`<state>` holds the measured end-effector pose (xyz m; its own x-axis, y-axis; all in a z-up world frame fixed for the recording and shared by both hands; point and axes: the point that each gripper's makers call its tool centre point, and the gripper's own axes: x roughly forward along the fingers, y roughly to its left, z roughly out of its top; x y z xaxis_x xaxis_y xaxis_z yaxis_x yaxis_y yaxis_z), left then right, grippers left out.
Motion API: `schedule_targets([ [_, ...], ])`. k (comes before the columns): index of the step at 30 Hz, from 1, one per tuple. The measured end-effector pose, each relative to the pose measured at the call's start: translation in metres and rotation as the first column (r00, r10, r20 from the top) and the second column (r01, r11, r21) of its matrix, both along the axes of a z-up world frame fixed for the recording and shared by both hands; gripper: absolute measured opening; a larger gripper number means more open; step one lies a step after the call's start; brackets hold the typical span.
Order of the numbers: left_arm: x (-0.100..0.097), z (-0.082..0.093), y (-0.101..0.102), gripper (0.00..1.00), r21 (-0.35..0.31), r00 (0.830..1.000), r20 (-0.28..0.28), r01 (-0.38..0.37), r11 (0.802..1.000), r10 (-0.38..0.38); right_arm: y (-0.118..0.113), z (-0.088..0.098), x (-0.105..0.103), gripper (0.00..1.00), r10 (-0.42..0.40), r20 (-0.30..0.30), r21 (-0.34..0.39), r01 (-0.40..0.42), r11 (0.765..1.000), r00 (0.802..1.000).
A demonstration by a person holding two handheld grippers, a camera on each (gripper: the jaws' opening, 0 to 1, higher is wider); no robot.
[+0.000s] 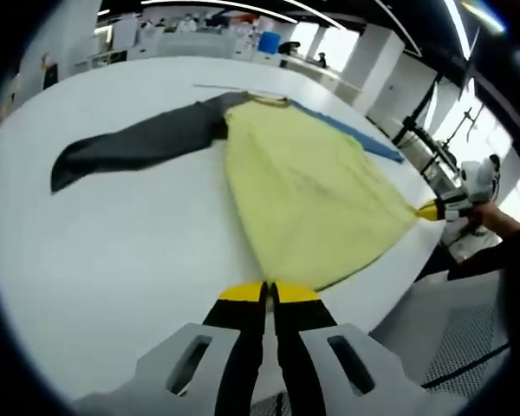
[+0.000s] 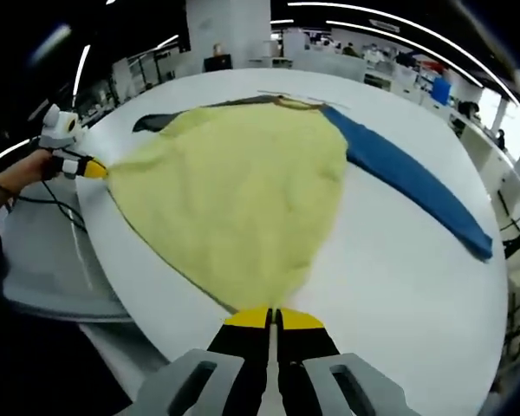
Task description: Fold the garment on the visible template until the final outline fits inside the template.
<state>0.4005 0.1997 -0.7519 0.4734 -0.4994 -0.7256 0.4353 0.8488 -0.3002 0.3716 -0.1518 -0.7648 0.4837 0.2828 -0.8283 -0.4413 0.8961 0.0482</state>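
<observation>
Currently the garment (image 1: pixel 303 195) lies spread on the white table (image 1: pixel 113 251), centre of the left gripper view: a yellow body with one dark grey sleeve (image 1: pixel 139 143) reaching to the upper left of the frame and a blue sleeve (image 1: pixel 355 134) running along its upper right edge. In the right gripper view the same yellow body (image 2: pixel 243 191) fills the middle, the blue sleeve (image 2: pixel 416 182) stretching toward the right edge. Left gripper (image 1: pixel 268 293): jaws pressed together on the yellow hem at bottom centre of its own view. Right gripper (image 2: pixel 272 319): jaws likewise closed, pinching the hem's other corner at bottom centre of its view. Each gripper also shows small in the other's view, at the far corner of the cloth, with a hand behind it. The hem looks drawn taut between the two pinches, slightly raised off the table. No template outline can be made out in either view; possibly hidden under the cloth, cannot tell. Handling judgement: fabric is light, soft and limp, with no stiffness, so it will sag and crease wherever unsupported and may drag on the table. Corner pinches at the hem look like the right hold; keeping both tips level and tension even should carry the hem over flat. Risk: a thin edge slipping from the tips if pulled too hard.
</observation>
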Motion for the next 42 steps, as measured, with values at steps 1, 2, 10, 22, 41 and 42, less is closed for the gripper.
schedule_targets([
  [1, -0.002, -0.001, 0.0, 0.0, -0.001, 1.0, -0.008, 0.002, 1.0, -0.002, 0.0, 0.0, -0.001, 0.0, -0.006, -0.003, 0.004, 0.006, 1.0, 1.0],
  [2, -0.004, -0.002, -0.001, 0.0, 0.006, 1.0, -0.011, 0.01, 1.0, -0.01, 0.0, -0.001, -0.002, 0.0, -0.008, -0.009, 0.005, 0.008, 1.0, 1.0],
  [10, -0.013, -0.012, -0.002, 0.0, 0.067, 0.998, -0.04, 0.047, 0.997, -0.045, -0.001, -0.006, -0.01, 0.0, -0.018, -0.045, 0.014, 0.019, 1.0, 0.999],
  [22, -0.017, -0.014, 0.002, 0.01, 0.082, 0.999, -0.022, 0.047, 0.996, -0.046, -0.001, -0.007, -0.015, 0.0, -0.026, -0.072, 0.037, 0.029, 0.999, 0.997],
  [41, -0.004, 0.019, -0.009, 0.27, -0.009, 0.991, 0.126, 0.057, 0.998, -0.055, 0.017, 0.006, -0.01, 0.41, 0.008, -0.025, 0.132, -0.004, 0.991, 1.0],
  [42, -0.003, 0.023, -0.012, 0.3, -0.025, 0.988, 0.139, 0.066, 0.998, -0.061, 0.018, 0.009, -0.007, 0.44, 0.016, 0.003, 0.132, -0.017, 0.991, 1.0],
])
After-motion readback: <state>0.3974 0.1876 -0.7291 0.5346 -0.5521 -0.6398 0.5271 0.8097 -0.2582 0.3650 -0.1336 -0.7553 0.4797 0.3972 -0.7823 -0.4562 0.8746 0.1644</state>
